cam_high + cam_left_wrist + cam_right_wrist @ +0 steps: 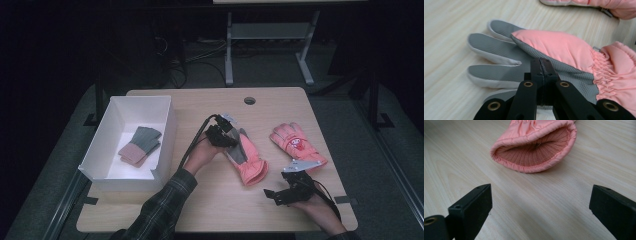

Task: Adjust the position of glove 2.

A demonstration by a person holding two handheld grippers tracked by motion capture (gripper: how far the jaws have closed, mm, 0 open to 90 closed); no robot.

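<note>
The high view is rendering dim and grainy: the table (280, 107) is catching soft overhead light while the surroundings are falling into near-black. Both gripper views are showing bright, even illumination on the wood grain. Soft shadows are lying under the pink glove (534, 147). Near-lens jaws are appearing slightly soft. No glare is registering.

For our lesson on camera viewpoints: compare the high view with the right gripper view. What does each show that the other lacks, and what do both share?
High view only: the white box holding a folded grey-and-pink pair of gloves, the second pink glove, and the left tool shut on the near pink glove.

Right gripper view only: the ribbed lining inside that glove's cuff.

Both: the near pink glove, the wooden table and the right tool, jaws open.
</note>
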